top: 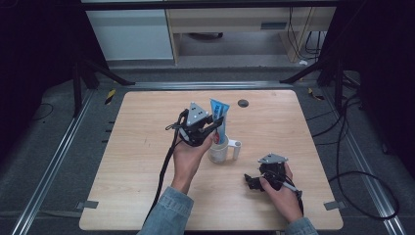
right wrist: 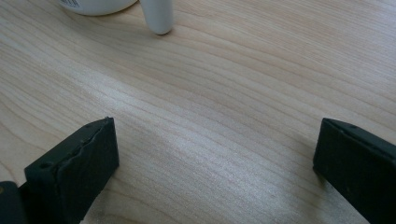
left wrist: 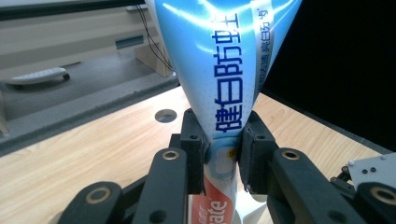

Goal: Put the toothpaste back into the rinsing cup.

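Right now the left gripper is clamped on a blue toothpaste tube, holding it upright in the white mug mid-table. Nearby, the right gripper rests on the wooden table with its jaws spread wide, gripping nothing.

Black tongs with grey three-cornered plates, trailing black cables; blue denim sleeves.
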Motion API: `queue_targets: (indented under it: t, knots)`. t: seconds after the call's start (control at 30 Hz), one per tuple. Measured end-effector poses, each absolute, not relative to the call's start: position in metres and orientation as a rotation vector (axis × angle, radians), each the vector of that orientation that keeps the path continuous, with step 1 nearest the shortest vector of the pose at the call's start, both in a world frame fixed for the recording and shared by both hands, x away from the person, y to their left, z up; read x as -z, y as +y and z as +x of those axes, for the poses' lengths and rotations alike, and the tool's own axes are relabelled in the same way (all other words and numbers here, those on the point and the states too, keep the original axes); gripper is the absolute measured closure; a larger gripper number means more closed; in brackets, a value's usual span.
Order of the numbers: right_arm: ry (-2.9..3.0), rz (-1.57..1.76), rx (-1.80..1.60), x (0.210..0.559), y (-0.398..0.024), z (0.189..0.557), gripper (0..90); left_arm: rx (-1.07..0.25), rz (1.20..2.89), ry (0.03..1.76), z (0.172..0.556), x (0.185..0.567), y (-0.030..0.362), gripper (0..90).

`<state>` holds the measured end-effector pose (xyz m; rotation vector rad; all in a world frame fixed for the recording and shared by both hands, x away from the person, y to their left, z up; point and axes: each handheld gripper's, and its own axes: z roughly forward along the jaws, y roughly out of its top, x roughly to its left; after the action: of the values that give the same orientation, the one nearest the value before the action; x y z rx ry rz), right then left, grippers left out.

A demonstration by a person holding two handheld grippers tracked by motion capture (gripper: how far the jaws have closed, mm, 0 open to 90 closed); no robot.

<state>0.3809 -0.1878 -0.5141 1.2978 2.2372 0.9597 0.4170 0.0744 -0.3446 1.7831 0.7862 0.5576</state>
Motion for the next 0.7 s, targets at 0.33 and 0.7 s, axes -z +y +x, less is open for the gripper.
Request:
queue_targets:
  t: [0.33, 0.7]
  knots:
    - [2.238, 1.297, -0.96, 0.514, -0.188, 0.381, 0.4, -0.55, 1.824, 0.806, 0.424, 0.362, 0.072, 73.6]
    - [2.238, 1.295, -0.962, 0.514, -0.188, 0.381, 0.4, -0.519, 1.855, 0.855, 0.431, 0.385, 0.078, 73.5]
